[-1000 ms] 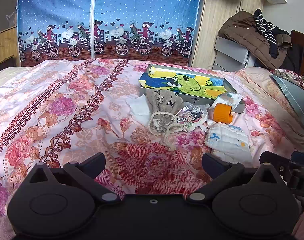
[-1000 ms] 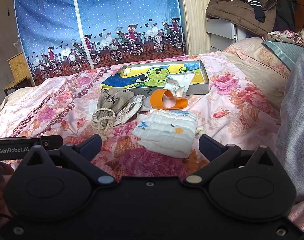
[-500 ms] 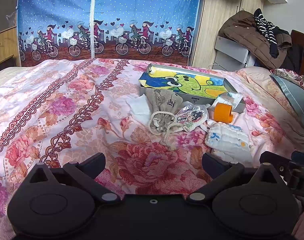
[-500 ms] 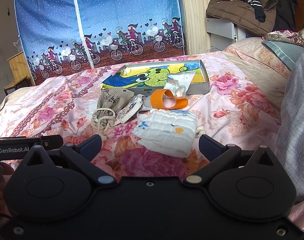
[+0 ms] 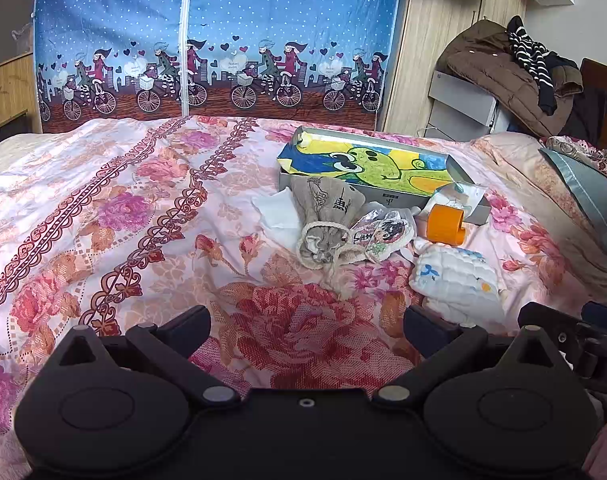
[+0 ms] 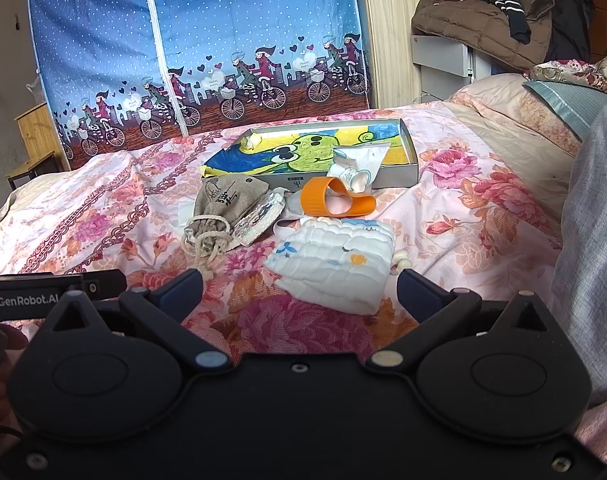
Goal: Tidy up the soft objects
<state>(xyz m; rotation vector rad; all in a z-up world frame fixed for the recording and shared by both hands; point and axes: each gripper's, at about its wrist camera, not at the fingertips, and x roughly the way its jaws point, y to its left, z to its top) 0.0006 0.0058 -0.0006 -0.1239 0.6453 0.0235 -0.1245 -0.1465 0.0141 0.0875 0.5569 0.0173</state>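
Both hand-held grippers, left (image 5: 305, 322) and right (image 6: 299, 290), hanging spread and empty; folded cloth (image 6: 335, 264) at frame centre looking light, floppy — pinching its near folded edge seeming best.

Ahead of your fingers (image 5: 191, 322), the drawstring pouch (image 5: 327, 216) covers part of the white cloth (image 5: 277, 214); print on the gray box (image 6: 343, 178) wall is too small to read.

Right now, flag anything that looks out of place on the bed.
The orange ring lies tipped on its side among cloth items, hard plastic by the look. A packet leans over the box wall, half in, half out.
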